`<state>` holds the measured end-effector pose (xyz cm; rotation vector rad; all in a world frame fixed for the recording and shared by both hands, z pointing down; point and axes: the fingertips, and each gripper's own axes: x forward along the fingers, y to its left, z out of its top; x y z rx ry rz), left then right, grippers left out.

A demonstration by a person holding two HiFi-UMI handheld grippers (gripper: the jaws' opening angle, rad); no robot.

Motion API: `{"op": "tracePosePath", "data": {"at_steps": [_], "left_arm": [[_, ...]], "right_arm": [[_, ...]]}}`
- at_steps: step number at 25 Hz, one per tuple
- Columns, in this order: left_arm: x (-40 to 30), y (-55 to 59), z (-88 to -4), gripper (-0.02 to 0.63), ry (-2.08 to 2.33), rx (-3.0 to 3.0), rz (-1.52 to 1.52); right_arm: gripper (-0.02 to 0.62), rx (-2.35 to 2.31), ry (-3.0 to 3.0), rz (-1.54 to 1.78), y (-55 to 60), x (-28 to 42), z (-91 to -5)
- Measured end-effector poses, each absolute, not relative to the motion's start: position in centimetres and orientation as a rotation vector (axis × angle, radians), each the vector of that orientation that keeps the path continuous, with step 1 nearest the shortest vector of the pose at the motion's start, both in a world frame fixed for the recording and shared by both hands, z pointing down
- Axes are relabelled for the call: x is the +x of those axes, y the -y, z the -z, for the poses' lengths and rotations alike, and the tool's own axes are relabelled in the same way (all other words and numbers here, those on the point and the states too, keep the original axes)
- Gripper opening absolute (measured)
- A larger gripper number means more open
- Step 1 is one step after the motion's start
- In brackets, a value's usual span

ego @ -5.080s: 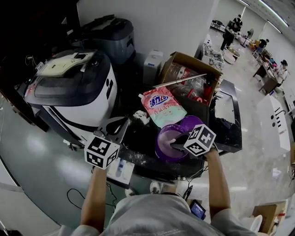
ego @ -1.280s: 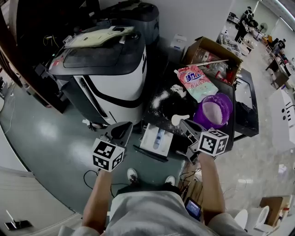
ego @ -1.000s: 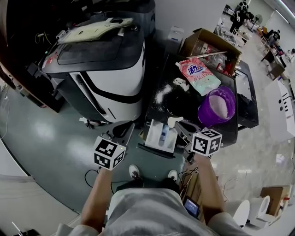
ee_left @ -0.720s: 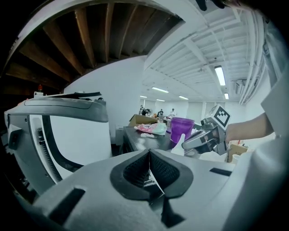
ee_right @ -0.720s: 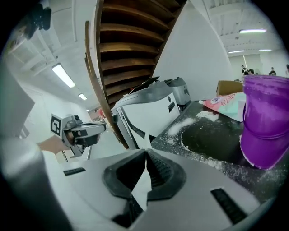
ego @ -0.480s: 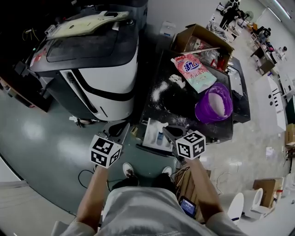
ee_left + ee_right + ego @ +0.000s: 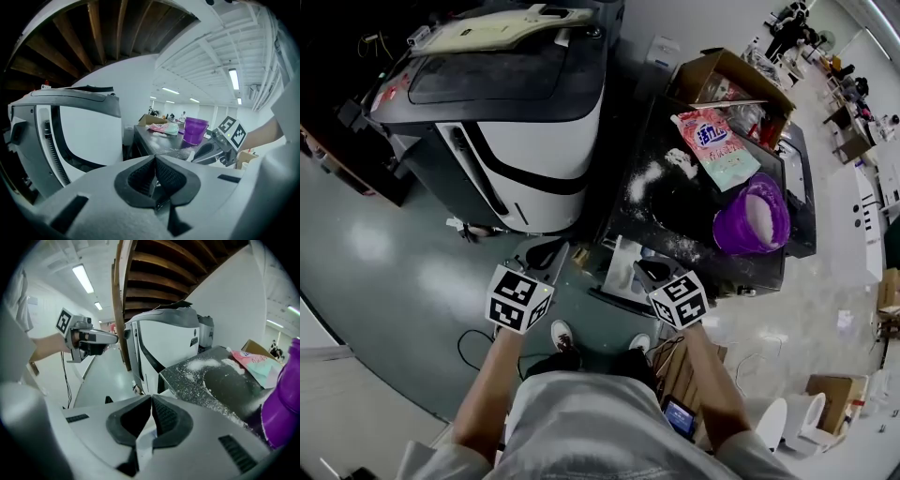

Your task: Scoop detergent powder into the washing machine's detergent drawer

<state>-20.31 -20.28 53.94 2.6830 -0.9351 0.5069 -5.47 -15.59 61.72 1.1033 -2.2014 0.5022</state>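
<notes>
Seemingly thin white scoop (image 7: 143, 444), right tongs (image 7: 152, 399).

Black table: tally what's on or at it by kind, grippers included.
Purple bucket: 1
Pink detergent bag: 1
Cardboard box: 1
Detergent drawer: 1
Grippers: 2, left gripper and right gripper
White scoop, in the right gripper: 1
Total: 7

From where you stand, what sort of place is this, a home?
Probably a big workshop or test hall, not a home: a washing machine on bare floor, a powder-strewn table, and other people far off.
</notes>
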Motion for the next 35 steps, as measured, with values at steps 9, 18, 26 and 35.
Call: {"op": "tracePosePath", "data": {"at_steps": [9, 18, 26, 35], "left_arm": [[-22.2, 20.9, -54.5, 0.011, 0.981, 2.651, -0.509], [-22.6, 21.0, -54.7, 0.011, 1.000, 2.636, -0.501], [-22.0, 21.0, -54.5, 0.011, 0.988, 2.644, -0.488], [-22.2, 20.8, -54.9, 0.011, 0.986, 2.640, -0.495]], "right_arm": [[0.005, 0.981, 2.125, -0.285, 15.3, -6.5, -63.8], [0.005, 0.937, 2.092, -0.100, 15.1, -6.6, -63.6], [0.005, 0.876, 2.041, 0.138, 15.0, -6.7, -63.0], [0.005, 0.878, 2.021, 0.227, 16.0, -6.6, -62.7]]}}
